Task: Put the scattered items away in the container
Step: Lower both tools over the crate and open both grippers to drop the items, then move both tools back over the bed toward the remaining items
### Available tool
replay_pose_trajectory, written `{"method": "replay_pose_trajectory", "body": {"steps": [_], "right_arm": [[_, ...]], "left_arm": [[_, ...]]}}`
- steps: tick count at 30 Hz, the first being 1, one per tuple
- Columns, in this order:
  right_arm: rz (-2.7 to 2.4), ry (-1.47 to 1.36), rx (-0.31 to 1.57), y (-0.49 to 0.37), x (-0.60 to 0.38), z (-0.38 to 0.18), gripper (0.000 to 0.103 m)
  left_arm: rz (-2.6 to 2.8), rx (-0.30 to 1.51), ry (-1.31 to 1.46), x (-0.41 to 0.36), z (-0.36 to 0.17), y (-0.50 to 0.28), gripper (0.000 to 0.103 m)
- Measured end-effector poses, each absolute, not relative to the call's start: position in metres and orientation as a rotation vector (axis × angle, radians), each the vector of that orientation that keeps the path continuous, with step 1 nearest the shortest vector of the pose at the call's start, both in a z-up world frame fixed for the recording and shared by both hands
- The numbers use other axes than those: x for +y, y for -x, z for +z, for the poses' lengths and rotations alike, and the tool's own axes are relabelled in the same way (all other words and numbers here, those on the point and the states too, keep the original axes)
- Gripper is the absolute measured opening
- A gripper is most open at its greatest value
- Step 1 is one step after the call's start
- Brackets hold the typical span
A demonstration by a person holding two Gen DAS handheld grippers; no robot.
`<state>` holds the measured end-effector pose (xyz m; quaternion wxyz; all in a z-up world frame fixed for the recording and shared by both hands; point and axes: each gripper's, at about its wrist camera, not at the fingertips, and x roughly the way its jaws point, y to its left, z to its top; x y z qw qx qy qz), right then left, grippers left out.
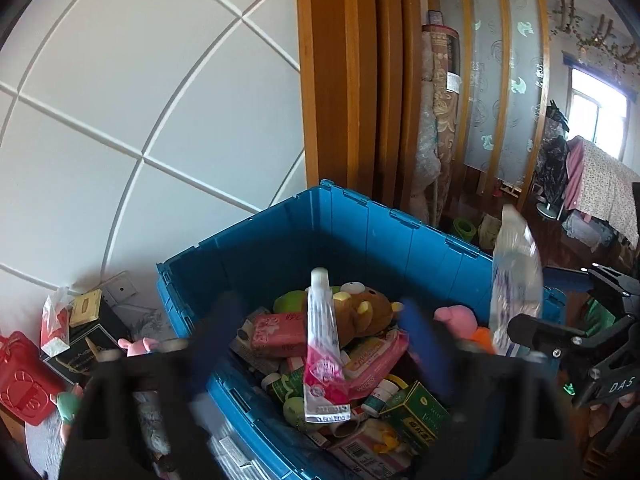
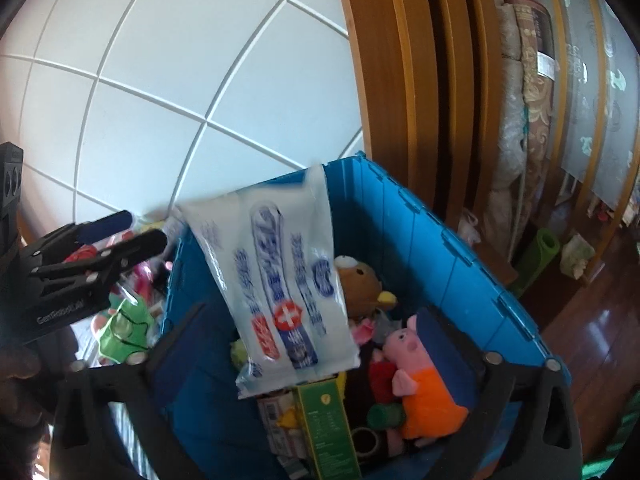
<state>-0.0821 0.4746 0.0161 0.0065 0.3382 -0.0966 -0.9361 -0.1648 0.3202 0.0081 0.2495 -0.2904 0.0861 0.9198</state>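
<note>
A blue plastic crate [image 1: 360, 228] [image 2: 420, 216] holds several items: boxes, a brown bear plush [image 1: 360, 312], a pink pig plush [image 2: 424, 384]. In the left wrist view a pink and white tube [image 1: 322, 348] hangs in mid-air between my left gripper's [image 1: 320, 332] wide-open blue fingers, touching neither. In the right wrist view a clear packet with blue print [image 2: 288, 280] hangs in mid-air over the crate between my right gripper's [image 2: 312, 344] open fingers. The packet also shows in the left wrist view [image 1: 516, 280], as does the right gripper [image 1: 532, 332].
Left of the crate lie a red case [image 1: 24, 380], small boxes [image 1: 84, 308] and a pink plush [image 1: 140, 346]. A white panelled wall stands behind, a wooden door frame [image 1: 344, 80] to the right, with rolled carpets [image 1: 436, 120]. My left gripper shows at left in the right view [image 2: 112, 236].
</note>
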Motion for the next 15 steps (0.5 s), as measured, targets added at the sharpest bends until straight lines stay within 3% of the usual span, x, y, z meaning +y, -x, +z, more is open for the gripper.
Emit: {"method": "replay_pose_trajectory", "body": {"steps": [15], "right_arm": [[-2.89, -1.073, -0.284, 0.079, 0.455, 0.01, 0.103]], "left_arm": [[2.568, 0.249, 0.879, 0.265, -0.016, 0.147, 0.103]]}}
